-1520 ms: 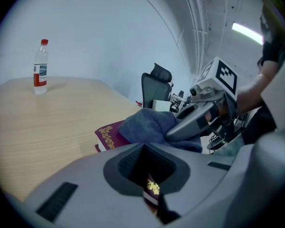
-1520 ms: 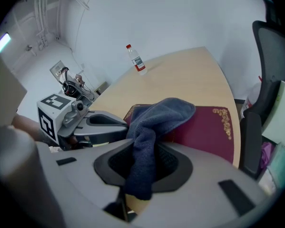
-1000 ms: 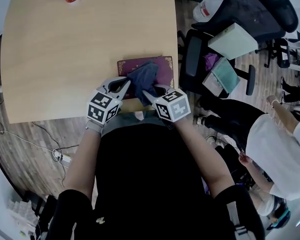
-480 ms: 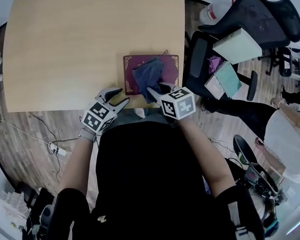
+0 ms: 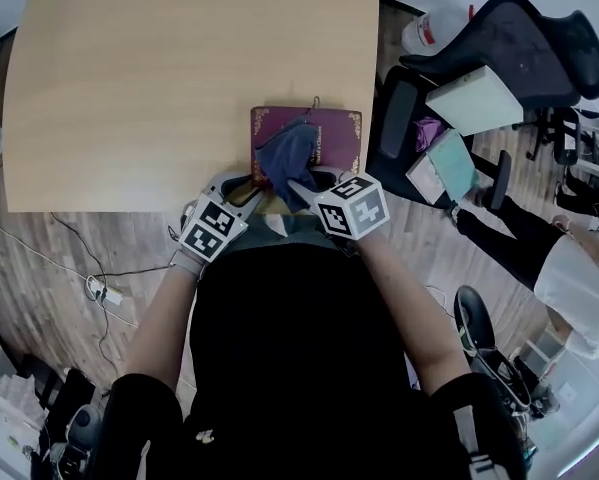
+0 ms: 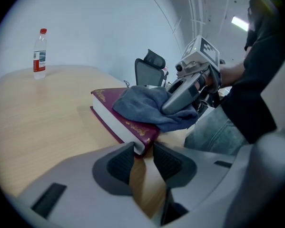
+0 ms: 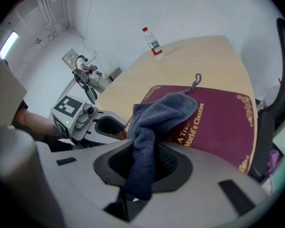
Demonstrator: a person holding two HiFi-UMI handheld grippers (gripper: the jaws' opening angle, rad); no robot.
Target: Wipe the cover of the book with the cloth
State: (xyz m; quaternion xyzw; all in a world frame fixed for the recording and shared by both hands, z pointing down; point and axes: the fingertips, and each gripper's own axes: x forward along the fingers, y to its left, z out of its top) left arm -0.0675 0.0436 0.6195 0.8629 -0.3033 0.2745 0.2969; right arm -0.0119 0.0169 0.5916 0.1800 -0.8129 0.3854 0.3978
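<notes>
Maroon book (image 5: 334,138) at 5 o'clock on wooden table (image 5: 129,88), blue cloth (image 5: 287,156) draped on cover, right gripper (image 7: 142,156) pinching cloth, left gripper (image 6: 143,152) jaws closing round book's 7 o'clock corner.

Gold lettering on the maroon book (image 7: 218,122) cover reads "World's Classics", seen in the right gripper view. The words before it are covered by the cloth (image 7: 156,113) and can't be read. The bottle (image 7: 152,41) on the table (image 7: 199,61) has a label, but its print is too small to read.
</notes>
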